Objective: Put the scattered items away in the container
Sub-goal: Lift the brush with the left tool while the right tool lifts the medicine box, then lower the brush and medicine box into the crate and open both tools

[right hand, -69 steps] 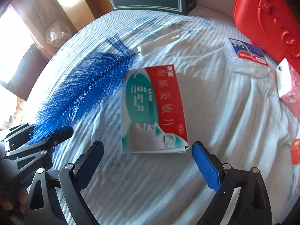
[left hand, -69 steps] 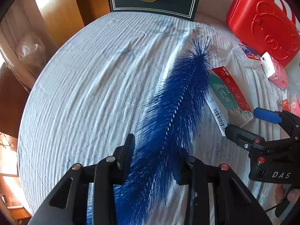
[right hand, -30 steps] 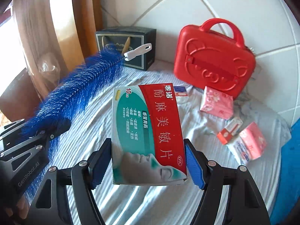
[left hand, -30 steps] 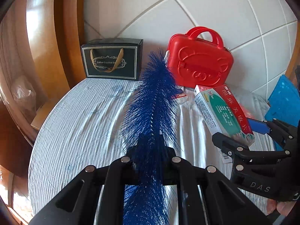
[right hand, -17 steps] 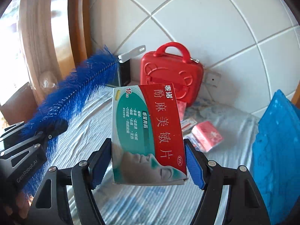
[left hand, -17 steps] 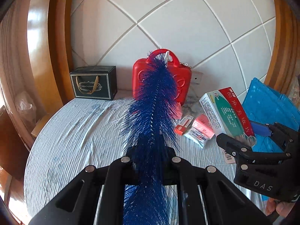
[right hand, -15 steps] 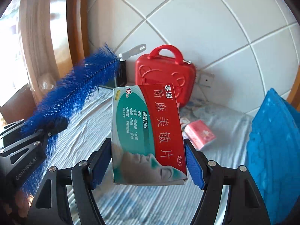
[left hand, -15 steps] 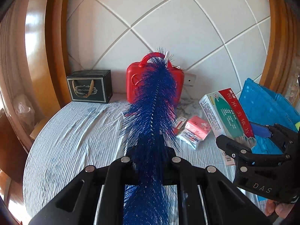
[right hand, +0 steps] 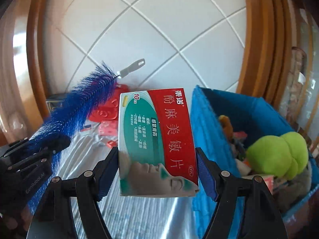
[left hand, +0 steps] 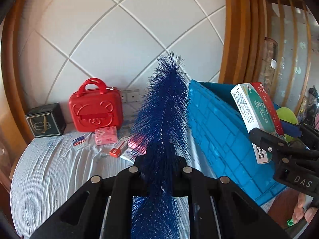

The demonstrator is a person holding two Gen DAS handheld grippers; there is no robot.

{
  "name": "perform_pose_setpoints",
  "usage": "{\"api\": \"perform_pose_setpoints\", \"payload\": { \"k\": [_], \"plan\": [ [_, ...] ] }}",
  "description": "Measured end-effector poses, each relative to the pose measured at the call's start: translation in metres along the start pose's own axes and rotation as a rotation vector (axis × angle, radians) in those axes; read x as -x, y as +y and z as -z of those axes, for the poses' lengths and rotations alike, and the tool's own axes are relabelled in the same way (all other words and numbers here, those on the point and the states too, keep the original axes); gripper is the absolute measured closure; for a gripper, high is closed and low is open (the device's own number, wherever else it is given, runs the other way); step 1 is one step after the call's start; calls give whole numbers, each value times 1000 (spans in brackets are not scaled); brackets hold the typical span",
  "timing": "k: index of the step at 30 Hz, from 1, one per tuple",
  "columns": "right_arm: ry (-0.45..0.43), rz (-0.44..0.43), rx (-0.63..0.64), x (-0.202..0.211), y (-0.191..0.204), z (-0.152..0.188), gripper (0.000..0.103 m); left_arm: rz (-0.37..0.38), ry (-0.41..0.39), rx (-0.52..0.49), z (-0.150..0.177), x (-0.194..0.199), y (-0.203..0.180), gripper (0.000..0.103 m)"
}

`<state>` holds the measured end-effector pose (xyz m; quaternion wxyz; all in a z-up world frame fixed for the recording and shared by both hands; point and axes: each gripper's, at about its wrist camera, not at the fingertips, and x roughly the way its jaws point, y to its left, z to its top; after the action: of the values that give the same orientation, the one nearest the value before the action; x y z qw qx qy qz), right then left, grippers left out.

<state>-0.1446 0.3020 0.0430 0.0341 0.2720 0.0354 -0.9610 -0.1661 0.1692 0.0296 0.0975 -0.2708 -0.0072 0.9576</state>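
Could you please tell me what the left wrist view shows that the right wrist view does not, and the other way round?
Only the left wrist view shows the whole red case, the dark gift box and the person's fingers under the right gripper.

Only the right wrist view shows the brush's white handle and the green plush toy inside the blue container.

Both show the blue brush clamped in the left gripper, the medicine box gripped by the right gripper, and the striped tablecloth.
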Motion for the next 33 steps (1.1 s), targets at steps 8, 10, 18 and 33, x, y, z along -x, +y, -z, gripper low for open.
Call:
{"api": "perform_pose_setpoints", "payload": {
  "k": [8, 10, 18, 33],
  "plan": [
    [-53, 108, -74, 23, -159, 8, 29, 92, -68, -30, -32, -11, -149, 91],
    [-49, 118, -77, 24, -201, 10, 29, 104, -59, -10, -39, -22, -186, 91],
    [-1, 129, -75, 4, -337, 18, 29, 107, 104, 76, -53, -85, -291, 90],
    [83, 77, -90, -12, -404, 60, 29, -160, 149, 57, -36, -89, -308, 45]
  ]
}}
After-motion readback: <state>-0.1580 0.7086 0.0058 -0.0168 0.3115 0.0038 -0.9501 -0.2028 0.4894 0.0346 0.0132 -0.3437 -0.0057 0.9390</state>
